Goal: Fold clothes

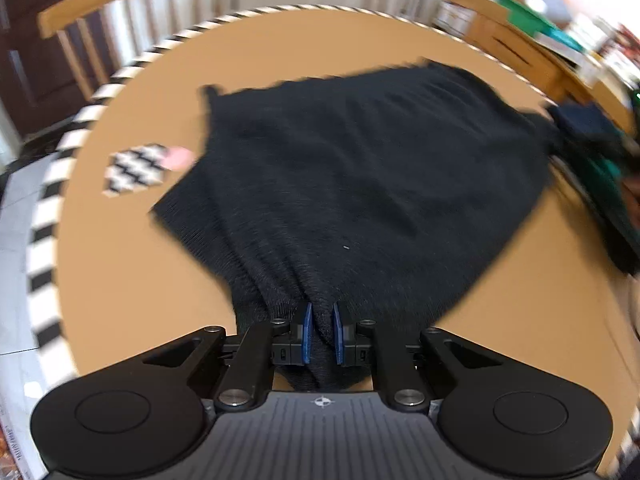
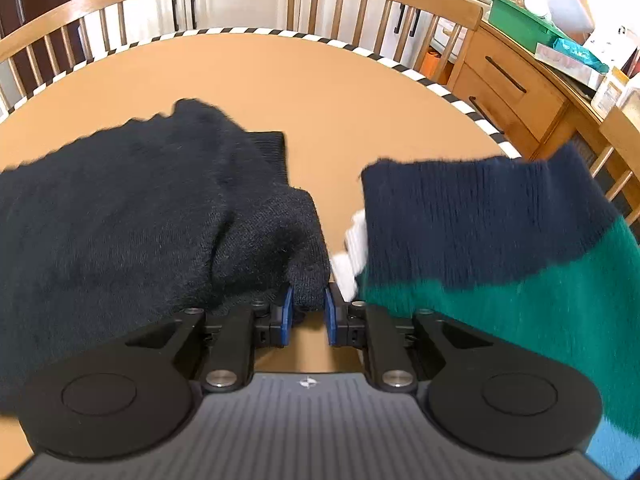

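Between both tongs (image 1: 320, 330), sweater (image 1: 360, 168) stretched crosswise.

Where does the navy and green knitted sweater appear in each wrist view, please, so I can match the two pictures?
Left wrist view: the navy and green knitted sweater lies blurred at the far right edge, beyond the black knitted garment.
Right wrist view: it fills the right side, close beside the right gripper.
Shared landmark: the tan round table with a black-and-white striped rim.

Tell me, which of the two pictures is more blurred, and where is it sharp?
Left wrist view: motion blur smears the black sweater edges and chairs; only the left tongs stay sharp. Right wrist view: mostly crisp, slight blur on the green-and-navy garment; fisheye bends the table edge.
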{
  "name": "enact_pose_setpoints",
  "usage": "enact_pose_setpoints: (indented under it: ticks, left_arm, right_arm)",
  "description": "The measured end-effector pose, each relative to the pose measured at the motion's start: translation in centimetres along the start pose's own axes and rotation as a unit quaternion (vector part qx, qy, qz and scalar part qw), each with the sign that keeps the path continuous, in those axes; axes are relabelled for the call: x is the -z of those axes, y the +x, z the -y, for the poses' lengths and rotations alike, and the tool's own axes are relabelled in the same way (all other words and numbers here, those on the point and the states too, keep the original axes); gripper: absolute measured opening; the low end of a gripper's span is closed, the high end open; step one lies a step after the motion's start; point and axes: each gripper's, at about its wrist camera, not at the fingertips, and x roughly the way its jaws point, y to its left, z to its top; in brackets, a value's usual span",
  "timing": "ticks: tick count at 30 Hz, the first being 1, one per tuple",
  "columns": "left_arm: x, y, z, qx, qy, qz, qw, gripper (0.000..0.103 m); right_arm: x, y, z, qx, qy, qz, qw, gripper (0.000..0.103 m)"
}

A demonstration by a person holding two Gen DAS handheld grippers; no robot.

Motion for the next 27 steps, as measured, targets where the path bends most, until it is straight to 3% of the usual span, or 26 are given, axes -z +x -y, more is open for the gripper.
enact_pose_setpoints:
  ticks: [2,4,5,7,10,11,15,21,26,27]
  left_arm:
    - [0.0,-0.8,-0.3,0.003,-0.001,0.006,1.0,0.014]
    - [-0.1,-1.5,-0.6,0.005,-0.002,0.012,0.9999,0.019]
    - [-0.1,-1.9,-0.7,0.006,-0.003,0.014,0.9999,0.022]
    - [-0.7,-2.6,-1.2,0.003,-0.002,0.026,0.9997,0.026]
    - [-3.6,-3.2,-2.4,-0.017,0.012,0.067,0.9975,0.039]
    - [-4.6,-2.7,-2.5,-0.012,0.018,0.076,0.9969,0.045]
    - [-8.8,0.9,-2.1,0.025,0.055,0.084,0.9946,0.045]
    - [-12.7,6.2,0.9,0.048,0.134,0.066,0.9876,0.045]
    - [-13.3,8.6,2.0,0.022,0.166,0.038,0.9851,0.047]
    - [-13.2,8.8,2.0,0.021,0.167,0.034,0.9851,0.047]
  right_arm:
    - [0.3,-0.8,-0.1,0.004,0.003,-0.001,1.0,0.025]
    - [1.5,-2.6,-0.4,0.016,0.004,0.009,1.0,0.041]
    - [2.3,-3.7,-0.8,0.018,0.007,0.016,1.0,0.042]
    - [4.2,-5.7,-1.5,0.006,0.02,0.022,1.0,0.043]
    - [6.8,-7.3,-2.4,-0.066,0.094,-0.004,0.993,0.045]
    - [7.6,-7.4,-2.8,-0.086,0.122,-0.015,0.989,0.046]
    - [9.7,-7.2,-4.4,-0.129,0.209,-0.039,0.969,0.044]
    - [11.1,-7.3,-7.6,-0.173,0.264,-0.032,0.948,0.042]
    - [10.9,-6.6,-10.4,-0.224,0.282,-0.041,0.932,0.041]
    - [10.7,-6.4,-10.9,-0.23,0.279,-0.042,0.931,0.037]
